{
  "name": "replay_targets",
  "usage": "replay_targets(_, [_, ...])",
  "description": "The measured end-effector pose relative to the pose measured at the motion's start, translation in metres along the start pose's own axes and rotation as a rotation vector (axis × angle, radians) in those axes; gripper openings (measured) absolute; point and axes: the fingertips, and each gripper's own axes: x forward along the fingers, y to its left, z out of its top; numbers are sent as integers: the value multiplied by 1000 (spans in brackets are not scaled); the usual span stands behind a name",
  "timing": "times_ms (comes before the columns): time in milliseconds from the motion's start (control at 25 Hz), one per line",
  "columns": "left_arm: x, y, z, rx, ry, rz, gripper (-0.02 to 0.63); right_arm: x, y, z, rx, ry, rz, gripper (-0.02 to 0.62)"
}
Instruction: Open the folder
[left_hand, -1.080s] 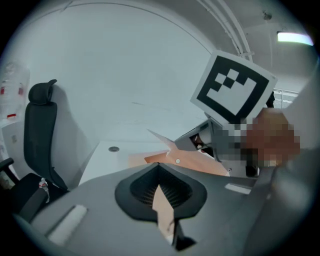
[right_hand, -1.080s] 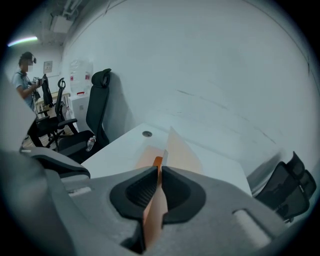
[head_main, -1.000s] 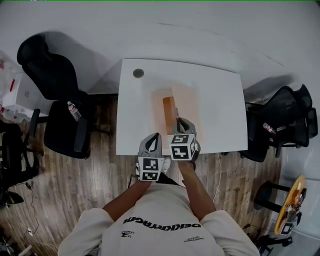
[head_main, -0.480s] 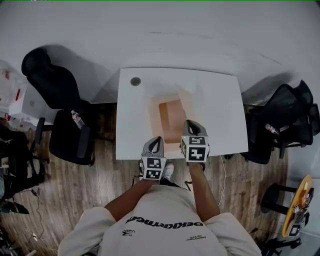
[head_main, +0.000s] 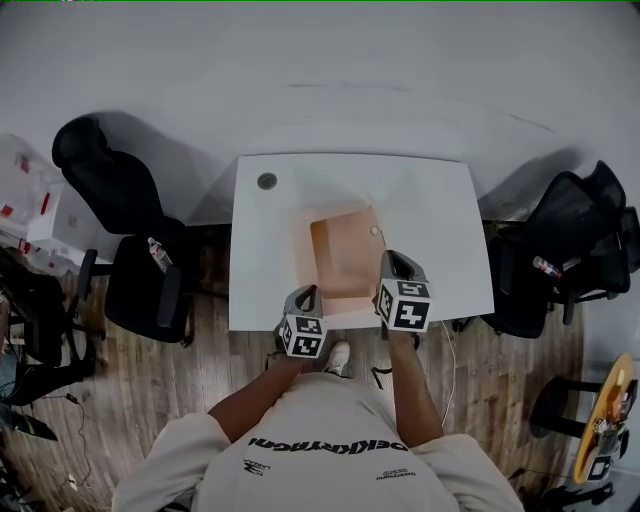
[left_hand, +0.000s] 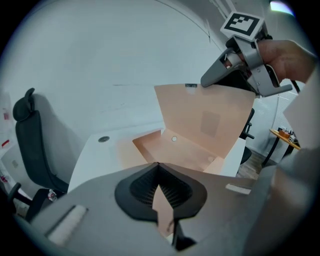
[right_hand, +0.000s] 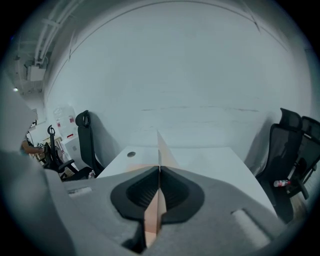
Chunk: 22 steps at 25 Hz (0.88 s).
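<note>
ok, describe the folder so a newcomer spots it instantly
Start at the white desk. On its near half sits the folder, pinched by the left hand-held gripper and the right hand-held gripper. It's the only tan card thing there, cover lifted partly open.

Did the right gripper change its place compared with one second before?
Yes. Against the table, the right gripper went toward the table's right edge, carrying the folder's cover that it pinches.
</note>
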Motion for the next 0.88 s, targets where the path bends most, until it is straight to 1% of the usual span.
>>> replay_targets(320, [21, 4, -20, 7, 81, 26, -11, -8, -36, 0, 52, -20, -29, 6])
replay_targets(520, [30, 9, -31, -33, 123, 32, -12, -15, -53, -6, 89, -30, -48, 6])
replay_targets(600, [33, 11, -34, -37, 134, 31, -12, -16, -61, -8, 103, -35, -59, 6])
replay_targets(720, [38, 12, -41, -51, 156, 30, -12, -17, -72, -10, 109, -39, -75, 5])
replay_targets(880, [41, 12, -44, -50, 173, 34, -11, -17, -82, -14, 100, -39, -93, 5])
